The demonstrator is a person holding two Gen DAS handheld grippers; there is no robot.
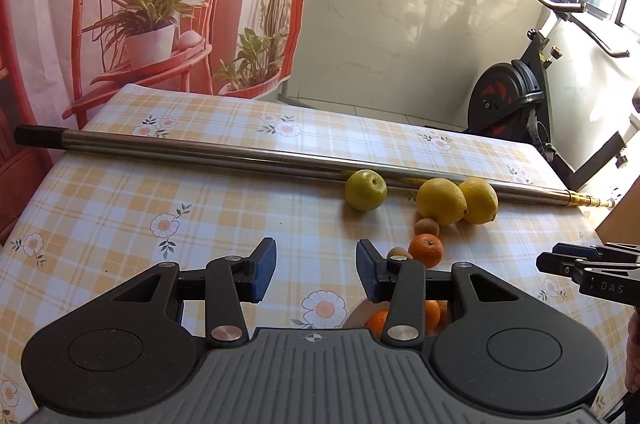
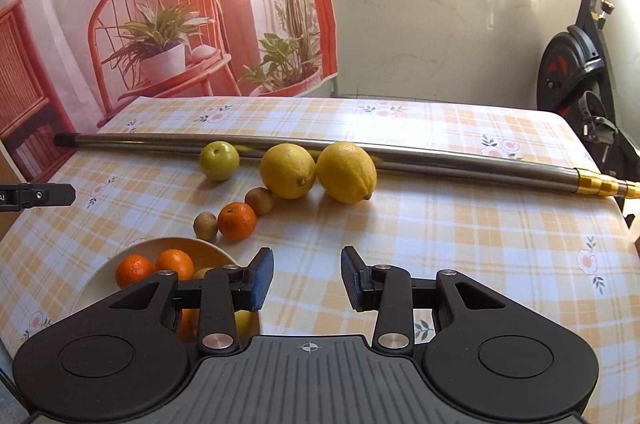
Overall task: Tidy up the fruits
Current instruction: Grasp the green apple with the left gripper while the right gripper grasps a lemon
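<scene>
Fruit left to bowl, both grippers [image 1: 316, 270] [image 2: 307, 278] open and empty.
Lemons [image 2: 316, 171] look wide, could squirt out and roll; bowl [image 2: 96, 280] is already crowded.

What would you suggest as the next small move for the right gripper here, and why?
Probably ease the right gripper forward and to the left toward the loose orange. Its jaws stand apart with nothing between them, and that orange lies on the tablecloth just beyond the bowl, which already holds oranges. The kiwis touching it may need care.
</scene>
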